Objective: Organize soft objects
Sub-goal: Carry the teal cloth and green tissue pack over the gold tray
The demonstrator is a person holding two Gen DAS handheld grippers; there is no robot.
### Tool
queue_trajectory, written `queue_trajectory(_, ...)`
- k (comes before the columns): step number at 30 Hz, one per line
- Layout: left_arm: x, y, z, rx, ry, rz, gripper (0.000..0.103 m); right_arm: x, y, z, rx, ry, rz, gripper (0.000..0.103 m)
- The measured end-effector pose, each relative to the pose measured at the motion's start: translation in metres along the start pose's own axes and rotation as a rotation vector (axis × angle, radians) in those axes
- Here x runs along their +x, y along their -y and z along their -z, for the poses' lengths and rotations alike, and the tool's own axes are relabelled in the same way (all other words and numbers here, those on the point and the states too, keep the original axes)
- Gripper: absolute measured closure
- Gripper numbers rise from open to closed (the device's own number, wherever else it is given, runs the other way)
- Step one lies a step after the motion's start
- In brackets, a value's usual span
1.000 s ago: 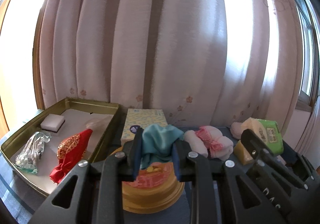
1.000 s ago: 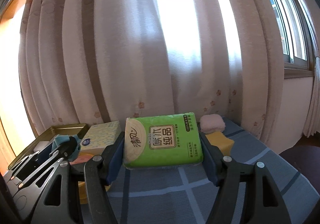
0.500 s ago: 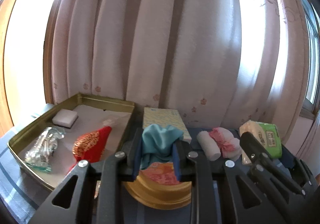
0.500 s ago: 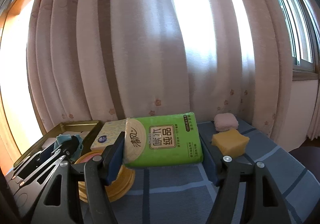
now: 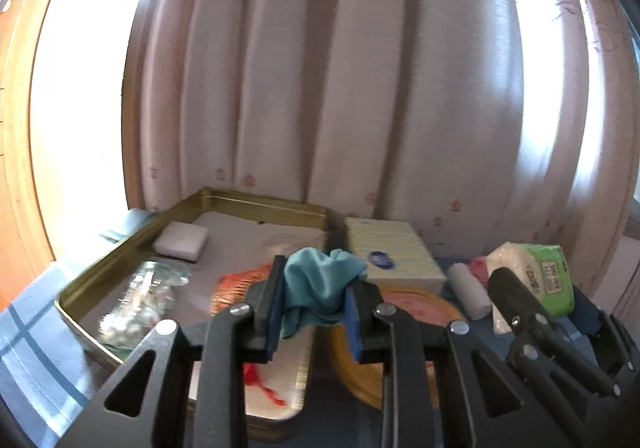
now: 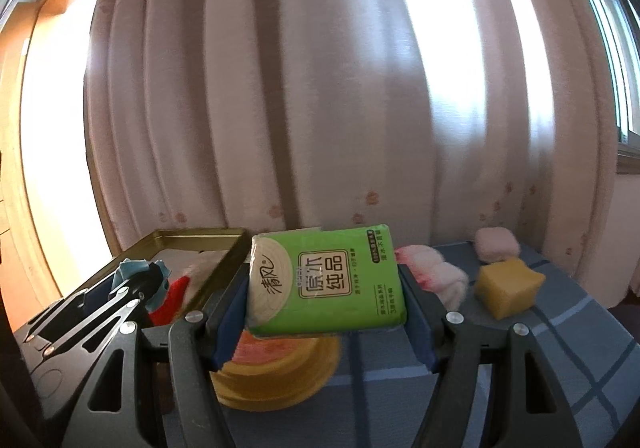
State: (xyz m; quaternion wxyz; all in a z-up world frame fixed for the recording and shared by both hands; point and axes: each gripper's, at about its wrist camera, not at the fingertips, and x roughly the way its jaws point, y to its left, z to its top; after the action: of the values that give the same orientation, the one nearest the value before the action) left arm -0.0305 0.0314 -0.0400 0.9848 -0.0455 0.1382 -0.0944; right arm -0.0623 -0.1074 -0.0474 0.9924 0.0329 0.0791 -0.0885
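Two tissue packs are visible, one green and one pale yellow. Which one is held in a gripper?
The green tissue pack, clamped between the right gripper's pads. The pale yellow tissue pack lies on the table, ungripped.

Both views are fisheye wrist cameras riding low over the blue checked tablecloth point(image 6: 560, 360), looking forward along their own fingers toward the curtain point(image 5: 360, 88) at 12 o'clock. The left view sits close to the gold tray point(image 5: 132, 248) at 10 o'clock; the right view sees that tray point(image 6: 200, 238) at 10 o'clock. Both share the round yellow tin point(image 5: 420, 300) point(image 6: 280, 380).
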Motion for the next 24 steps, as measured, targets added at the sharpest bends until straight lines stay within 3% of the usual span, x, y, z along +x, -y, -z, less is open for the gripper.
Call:
queue_trajectory(12,0.006,-0.048,-0.007,-0.030,-0.019,-0.091,0.079,0.021,-0.044,-0.003,-0.027,-0.052,-0.097,0.032)
queue_trajectory(20,0.016,-0.064,-0.050,0.023,0.003,-0.152,0.078,0.063,-0.066,-0.054,0.031,-0.102,-0.151,0.032)
queue_trajectory(24,0.041,-0.074,-0.077,0.022,-0.043,-0.178,0.078,0.097,-0.082,-0.076,0.038,-0.138,-0.162,0.032)
